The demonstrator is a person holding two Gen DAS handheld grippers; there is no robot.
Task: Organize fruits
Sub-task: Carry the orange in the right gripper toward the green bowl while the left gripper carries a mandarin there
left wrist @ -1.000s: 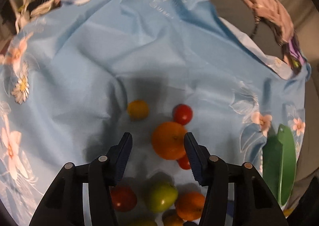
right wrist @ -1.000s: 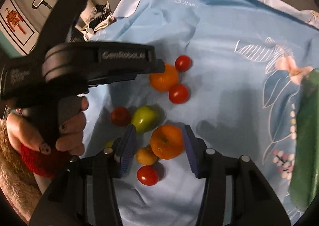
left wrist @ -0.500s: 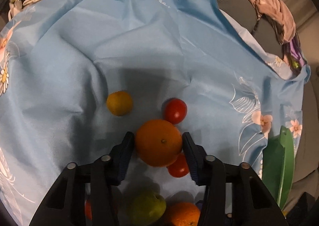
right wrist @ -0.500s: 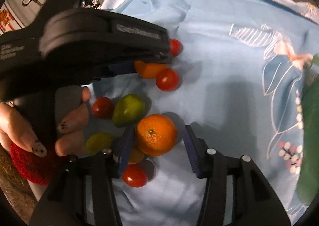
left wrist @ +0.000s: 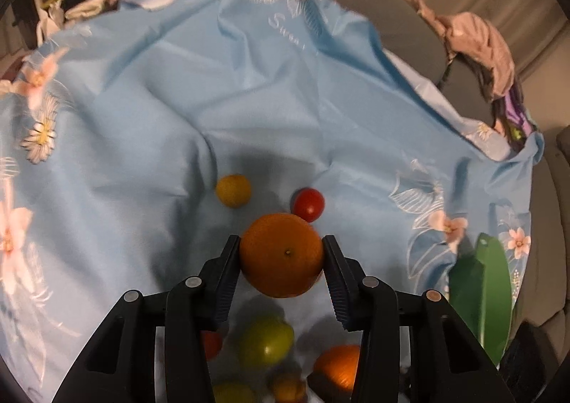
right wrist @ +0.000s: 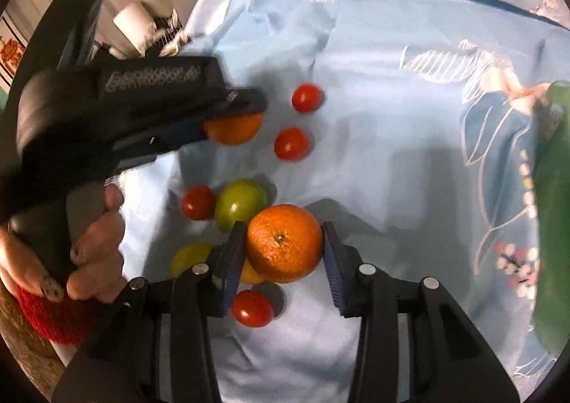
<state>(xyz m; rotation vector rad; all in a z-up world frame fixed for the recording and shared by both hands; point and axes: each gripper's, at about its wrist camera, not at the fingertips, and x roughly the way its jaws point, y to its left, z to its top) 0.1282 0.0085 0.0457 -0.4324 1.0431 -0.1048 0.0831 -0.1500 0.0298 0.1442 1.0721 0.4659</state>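
Blue cloth (left wrist: 249, 100) spread beneath both claws. Left claw (left wrist: 281, 253) now clenched on an orange (left wrist: 281, 255), pads touching both sides where a second ago a gap showed. Right claw (right wrist: 283, 246) likewise closed onto a second orange (right wrist: 285, 242). Green fruit (right wrist: 240, 203) just left of right claw; red tomato (right wrist: 253, 308) below it.

oranges (left wrist: 281, 255) (right wrist: 284, 242): two, gripped | tomatoes (right wrist: 291, 144): scattered on cloth

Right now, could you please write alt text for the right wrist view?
The right tool grips an orange above scattered tomatoes on a blue floral cloth. At left, the left tool holds another orange.
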